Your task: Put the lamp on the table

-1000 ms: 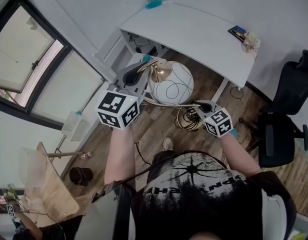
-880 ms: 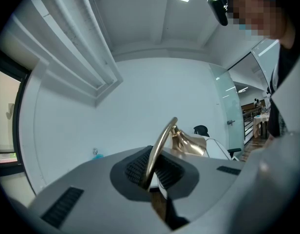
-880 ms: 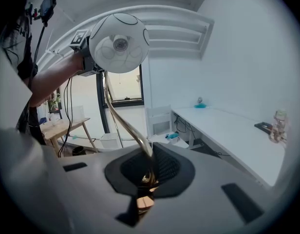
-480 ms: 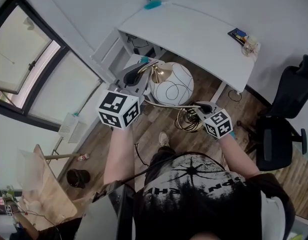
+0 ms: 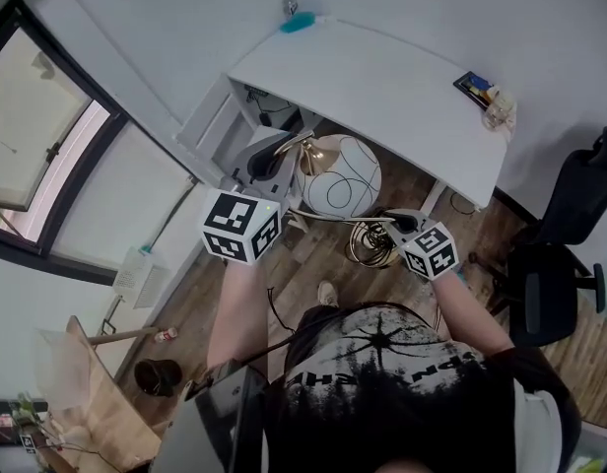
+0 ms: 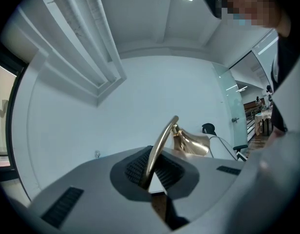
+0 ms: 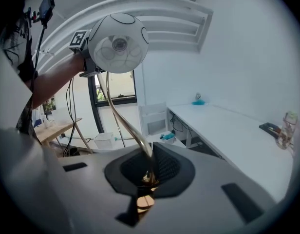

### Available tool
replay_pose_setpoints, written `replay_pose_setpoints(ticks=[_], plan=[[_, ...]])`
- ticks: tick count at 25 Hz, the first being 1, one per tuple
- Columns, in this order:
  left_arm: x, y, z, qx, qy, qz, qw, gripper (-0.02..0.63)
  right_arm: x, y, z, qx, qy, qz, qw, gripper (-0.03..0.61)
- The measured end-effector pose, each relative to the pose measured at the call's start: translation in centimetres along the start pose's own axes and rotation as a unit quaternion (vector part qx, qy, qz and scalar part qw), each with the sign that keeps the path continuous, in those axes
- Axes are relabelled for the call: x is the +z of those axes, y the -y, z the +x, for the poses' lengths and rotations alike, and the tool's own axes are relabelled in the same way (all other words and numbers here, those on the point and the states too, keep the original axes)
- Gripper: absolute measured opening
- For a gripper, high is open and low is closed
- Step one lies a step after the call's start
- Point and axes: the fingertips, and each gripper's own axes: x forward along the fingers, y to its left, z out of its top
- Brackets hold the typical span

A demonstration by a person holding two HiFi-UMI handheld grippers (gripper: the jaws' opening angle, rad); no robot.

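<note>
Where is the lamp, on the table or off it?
Off it: left gripper and right gripper hold the lamp over the floor, short of the table.

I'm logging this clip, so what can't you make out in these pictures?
Head view: small things at the table's right end, too tiny to name.
Right gripper view: the lamp's lower end is hidden under the right gripper.
Left gripper view: the left gripper hides most of the globe.

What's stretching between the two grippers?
The lamp's thin brass stem, clamped by both the left gripper and the right gripper; the head view shows it.
</note>
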Motion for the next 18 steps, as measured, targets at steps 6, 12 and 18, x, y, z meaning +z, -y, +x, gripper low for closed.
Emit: replay_pose_setpoints(ticks=[6, 12, 18], plan=[[-0.8, -5.4, 2.5, -0.014, 0.001, -0.004, 0.9999, 0.017, 2.4, 1.7, 4.7, -0.017, -0.002, 0.006, 1.000, 0.021], [-1.5, -10.3, 4.2, -0.034, 0.004, 0.000, 0.9994, 0.017, 4.3, 2.3, 9.4, -0.032, 0.003, 0.017, 0.999, 0.021], [-2.0, -13.8, 5.9, -0.056, 0.016, 0.005, 0.9983, 0.016, 5.8, 3.4, 12.8, -0.053, 0.008, 0.020, 0.998, 0.021]])
